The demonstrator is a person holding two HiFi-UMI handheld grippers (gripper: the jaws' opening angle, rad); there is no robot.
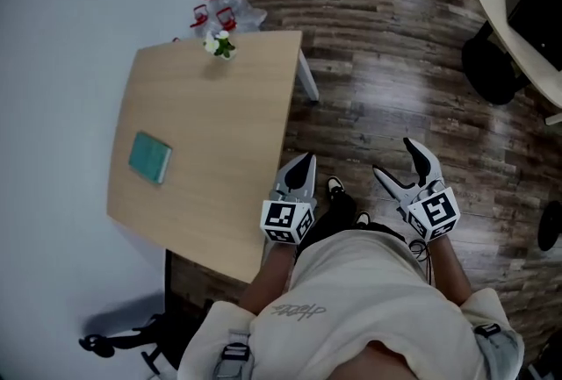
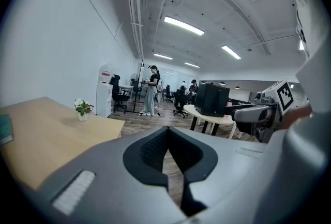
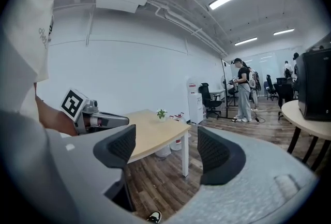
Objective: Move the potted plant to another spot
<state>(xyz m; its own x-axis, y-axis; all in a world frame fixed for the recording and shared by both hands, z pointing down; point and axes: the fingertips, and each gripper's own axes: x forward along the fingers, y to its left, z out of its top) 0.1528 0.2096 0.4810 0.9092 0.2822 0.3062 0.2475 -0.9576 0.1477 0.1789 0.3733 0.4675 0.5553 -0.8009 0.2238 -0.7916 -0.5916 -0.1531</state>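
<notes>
A small potted plant (image 1: 219, 45) with white flowers stands at the far edge of the wooden table (image 1: 219, 150); it also shows in the left gripper view as the plant (image 2: 82, 109) and in the right gripper view as the plant (image 3: 162, 114). My left gripper (image 1: 302, 164) hovers at the table's near right edge, jaws closed together with nothing between them. My right gripper (image 1: 402, 162) is held over the floor to the right, jaws spread apart and empty. Both are far from the plant.
A teal book (image 1: 149, 157) lies on the table's left part. Water bottles with red caps (image 1: 215, 11) stand on the floor behind the table. A round table (image 1: 518, 27) and chairs are at the right. People stand far off (image 2: 151, 89). A black chair base (image 1: 123, 341) sits near left.
</notes>
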